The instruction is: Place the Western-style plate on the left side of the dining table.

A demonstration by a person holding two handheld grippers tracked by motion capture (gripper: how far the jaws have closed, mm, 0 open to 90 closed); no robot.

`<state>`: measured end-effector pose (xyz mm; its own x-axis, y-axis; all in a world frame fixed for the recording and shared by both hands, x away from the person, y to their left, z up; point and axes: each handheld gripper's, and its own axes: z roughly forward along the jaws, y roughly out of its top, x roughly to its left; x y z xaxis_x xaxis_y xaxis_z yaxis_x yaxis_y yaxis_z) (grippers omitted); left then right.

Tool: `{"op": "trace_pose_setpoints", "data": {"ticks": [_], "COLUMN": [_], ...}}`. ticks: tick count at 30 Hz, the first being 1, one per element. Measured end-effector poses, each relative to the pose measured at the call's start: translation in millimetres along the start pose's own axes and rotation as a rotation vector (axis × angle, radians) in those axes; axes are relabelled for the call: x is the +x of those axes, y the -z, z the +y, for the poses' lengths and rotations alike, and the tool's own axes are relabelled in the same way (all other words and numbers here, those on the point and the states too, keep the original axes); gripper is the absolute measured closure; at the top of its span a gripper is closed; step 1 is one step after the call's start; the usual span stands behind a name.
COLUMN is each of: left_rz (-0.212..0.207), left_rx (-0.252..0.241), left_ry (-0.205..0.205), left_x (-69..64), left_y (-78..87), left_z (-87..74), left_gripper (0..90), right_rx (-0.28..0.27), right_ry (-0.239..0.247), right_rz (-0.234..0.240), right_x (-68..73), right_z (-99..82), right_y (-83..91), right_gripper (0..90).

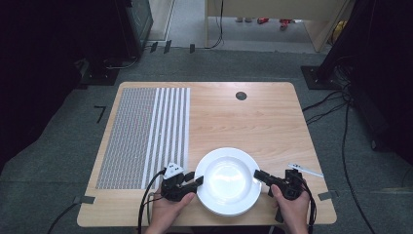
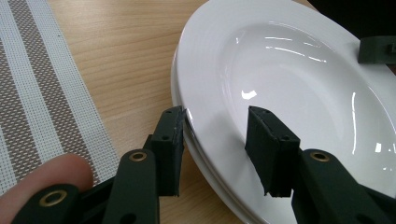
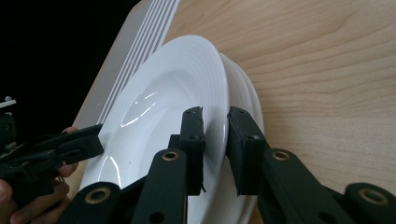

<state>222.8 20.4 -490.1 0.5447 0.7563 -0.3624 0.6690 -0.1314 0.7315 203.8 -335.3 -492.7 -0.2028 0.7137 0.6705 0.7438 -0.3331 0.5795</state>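
A stack of white plates rests near the table's front edge, between my two grippers. My left gripper straddles the top plate's left rim. One jaw sits at the rim's outer edge and the other over the plate's inside, with a wide gap, so it is open. My right gripper has its jaws closed narrowly over the top plate's right rim, one above and one below it. On that side the top plate stands slightly apart from the plates under it.
A grey and white striped woven placemat covers the left part of the wooden table. A small white object lies at the right edge. A black round grommet sits at the back. Cables run across the floor on the right.
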Motion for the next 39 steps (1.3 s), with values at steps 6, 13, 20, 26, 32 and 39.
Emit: {"op": "trace_pose_setpoints", "data": {"ticks": [6,13,20,26,32,39], "left_rz": [0.001,-0.004,-0.002,-0.023,-0.042,-0.054], "left_rx": [-0.003,-0.006,-0.019,-0.039,-0.067,-0.086], "left_ry": [0.001,0.008,0.006,0.038,0.067,0.093], "left_x": [-0.4,-0.1,-0.2,3.7,6.5,8.4], "left_y": [-0.2,-0.3,-0.5,2.7,5.7,8.2], "left_z": [-0.2,-0.4,-1.7,-1.8,-1.4,-0.4], "left_gripper": [57.0,56.0,56.1,59.5,63.8,66.8], "right_rx": [-0.011,-0.057,-0.084,-0.094,-0.105,-0.136], "right_ry": [-0.014,0.019,0.05,0.038,0.0,-0.012], "right_rz": [0.023,0.09,0.109,0.101,0.096,0.085], "right_x": [-2.2,-3.0,-2.5,-3.7,-5.7,-3.4], "right_z": [0.2,-0.2,-1.3,-2.9,-4.9,-6.7], "right_y": [-0.5,-1.5,-3.6,-7.1,-10.5,-12.6], "right_gripper": [79.7,80.4,80.3,80.3,80.7,80.7]}}
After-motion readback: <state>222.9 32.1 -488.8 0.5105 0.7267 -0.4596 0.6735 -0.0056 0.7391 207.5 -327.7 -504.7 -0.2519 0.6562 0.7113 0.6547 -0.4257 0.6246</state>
